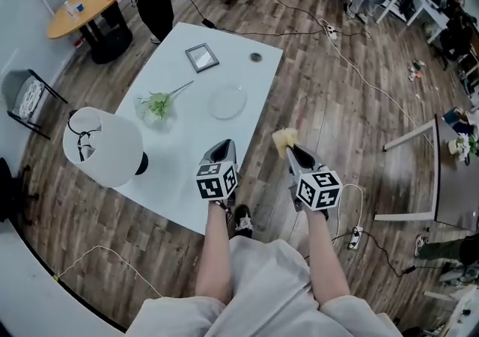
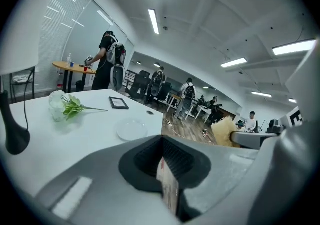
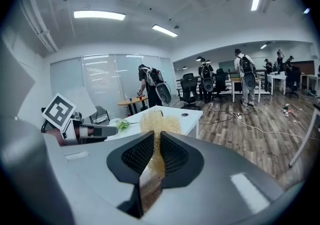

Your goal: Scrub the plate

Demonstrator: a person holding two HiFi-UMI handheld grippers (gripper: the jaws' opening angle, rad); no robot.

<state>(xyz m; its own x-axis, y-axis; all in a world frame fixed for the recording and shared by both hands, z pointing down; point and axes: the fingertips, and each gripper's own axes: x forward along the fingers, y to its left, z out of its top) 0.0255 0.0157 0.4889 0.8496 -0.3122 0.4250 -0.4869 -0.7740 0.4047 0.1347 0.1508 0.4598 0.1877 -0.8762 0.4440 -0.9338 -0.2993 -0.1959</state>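
Nearest in, the left gripper (image 1: 222, 147) hangs over the near right corner of the white table (image 1: 187, 163), jaws pressed together with nothing between them. Just off the table's right edge, above the wood-plank floor (image 1: 337, 103), the right gripper (image 1: 293, 150) has its jaws clamped narrowly on a scrubber (image 1: 284, 138). That is a pale yellow, fuzzy, fibrous tuft, and it bunches out past the fingertips, pointing away from the person.

Further up the table comes the plate (image 1: 227, 102). It lies flat close to the right edge, about halfway along it, ahead of both grippers and touched by neither. It is round, so it has no long axis to call, with a thin rim and a pale, glassy, see-through look against the white top.

Left of the plate lies an artificial flower (image 1: 159, 103) with a white bloom and green leaves, its thin stem running toward the far right corner. At the near left corner stands a lamp (image 1: 102, 146) with a white shade. Toward the far edge sits a small dark-rimmed picture frame (image 1: 201, 57), and beside it, by the far right corner, a small round dark disc (image 1: 256, 58).
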